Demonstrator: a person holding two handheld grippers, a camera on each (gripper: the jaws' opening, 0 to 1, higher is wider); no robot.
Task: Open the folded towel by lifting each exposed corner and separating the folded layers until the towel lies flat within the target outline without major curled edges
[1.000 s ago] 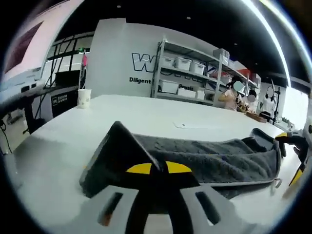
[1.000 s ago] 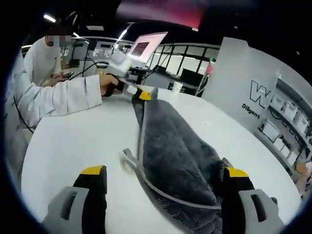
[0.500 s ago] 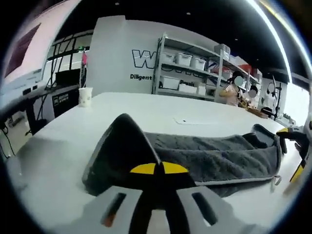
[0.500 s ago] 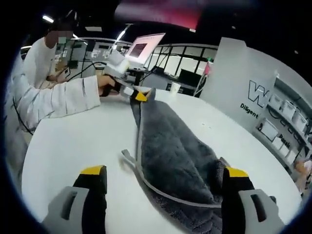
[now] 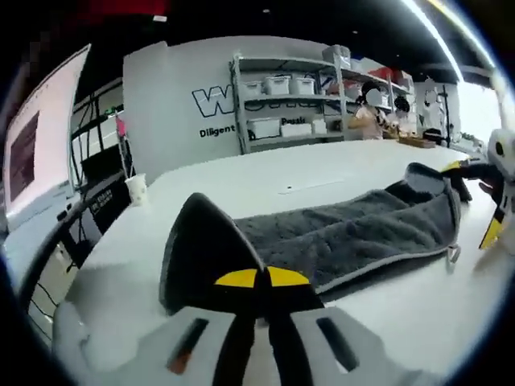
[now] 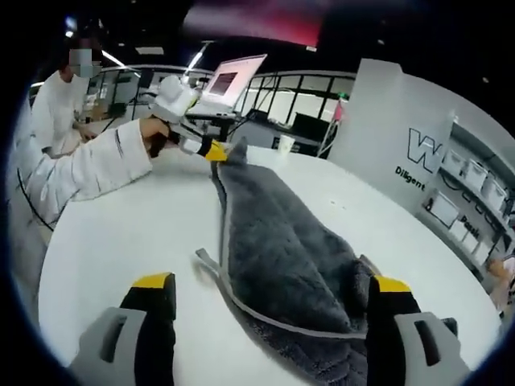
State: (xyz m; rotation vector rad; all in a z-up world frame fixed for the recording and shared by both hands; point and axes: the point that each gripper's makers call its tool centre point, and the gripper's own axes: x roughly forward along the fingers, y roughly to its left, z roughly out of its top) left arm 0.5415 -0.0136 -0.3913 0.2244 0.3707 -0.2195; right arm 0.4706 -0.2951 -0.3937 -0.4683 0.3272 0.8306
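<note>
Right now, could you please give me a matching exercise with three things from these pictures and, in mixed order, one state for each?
Things:
1. left gripper
2. right gripper
3. paper cup

States:
a. jaws wide apart, either side of one towel end
b. standing upright near the table edge
c. clamped on a raised towel corner

Pairs: 1-c, 2-a, 3-b

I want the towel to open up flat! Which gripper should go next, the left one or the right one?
Probably the left. The left gripper is already shut on a raised corner of the towel, so it can peel that layer back. The right gripper is open, its jaws astride the towel's other end, gripping nothing.
</note>
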